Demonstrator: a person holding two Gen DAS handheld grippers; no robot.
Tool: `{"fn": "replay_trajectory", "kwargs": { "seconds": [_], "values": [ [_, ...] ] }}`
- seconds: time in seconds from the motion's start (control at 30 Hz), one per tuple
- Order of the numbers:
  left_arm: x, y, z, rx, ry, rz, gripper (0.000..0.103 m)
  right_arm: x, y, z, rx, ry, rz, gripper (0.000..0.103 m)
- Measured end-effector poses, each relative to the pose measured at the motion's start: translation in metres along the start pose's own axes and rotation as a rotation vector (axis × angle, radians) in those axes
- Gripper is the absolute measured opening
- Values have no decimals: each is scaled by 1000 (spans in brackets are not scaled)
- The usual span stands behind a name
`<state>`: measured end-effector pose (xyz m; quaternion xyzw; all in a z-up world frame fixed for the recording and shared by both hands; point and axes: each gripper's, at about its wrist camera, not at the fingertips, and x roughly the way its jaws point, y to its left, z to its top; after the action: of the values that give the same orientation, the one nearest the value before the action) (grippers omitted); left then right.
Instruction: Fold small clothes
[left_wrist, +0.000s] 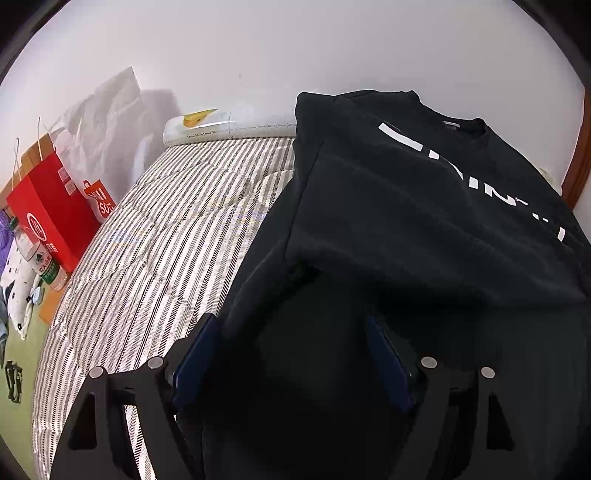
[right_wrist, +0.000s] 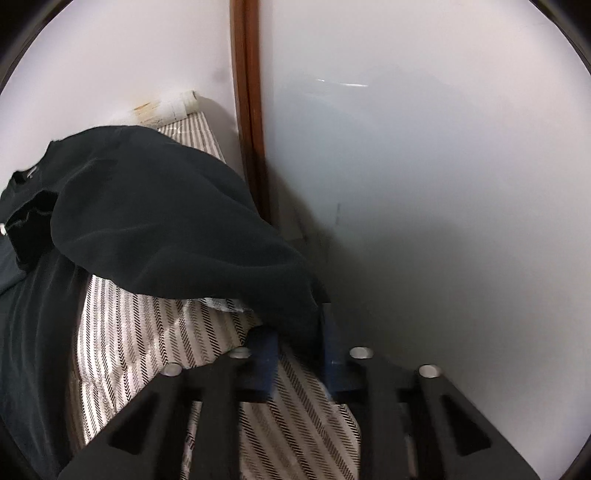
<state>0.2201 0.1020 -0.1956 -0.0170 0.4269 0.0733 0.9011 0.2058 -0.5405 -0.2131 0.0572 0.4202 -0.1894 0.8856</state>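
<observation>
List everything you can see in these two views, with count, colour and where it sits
sweatshirt: one, black with white lettering, spread on the bed
bedcover: one, grey and white stripes, under the sweatshirt
paper bag: one, red, beside the bed on the left
bottle: one, clear with green label, by the bag
left gripper: one, black with blue pads, open around the sweatshirt's lower part
right gripper: one, black with blue pads, shut on the sleeve

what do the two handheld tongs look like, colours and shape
Both look alike. The left tongs and right tongs have matte black frames with triangular cut-outs, round silver bolt heads at the joints, and flat dark blue fingers. No cables or markings show, and no sleeve or hand is in view.
</observation>
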Motion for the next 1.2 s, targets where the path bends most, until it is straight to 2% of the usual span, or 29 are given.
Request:
{"fn": "replay_trajectory", "kwargs": {
  "seconds": [0.07, 0.1, 0.2, 0.4, 0.53, 0.7, 0.9, 1.07, 1.2],
  "values": [
    [-1, 2, 0, -7, -6, -5, 80, -4, 10, 1, -40, -15, -78, 11],
    [-2, 3, 0, -11, -9, -10, 80, -7, 12, 2, -40, -19, -90, 10],
    [-5, 7, 0, -29, -21, -24, 80, -25, 20, 11, -21, -59, -101, 10],
    [-17, 18, -2, -66, -57, -47, 80, -89, 38, 28, -12, -189, -117, 10],
    [-20, 23, -4, -58, -33, -57, 80, -128, 61, 45, -10, -255, -68, 9],
    [-32, 36, -10, -38, -44, -40, 80, -163, 108, 69, -41, -318, 0, 10],
    [-44, 51, -14, -12, -70, -9, 80, -192, 185, 86, -106, -354, 92, 10],
    [-48, 69, -11, -61, -73, -42, 80, -210, 263, 87, -185, -374, 175, 10],
    [-47, 68, -10, -51, -84, -47, 80, -213, 317, 81, -247, -374, 243, 10]
  ]
}}
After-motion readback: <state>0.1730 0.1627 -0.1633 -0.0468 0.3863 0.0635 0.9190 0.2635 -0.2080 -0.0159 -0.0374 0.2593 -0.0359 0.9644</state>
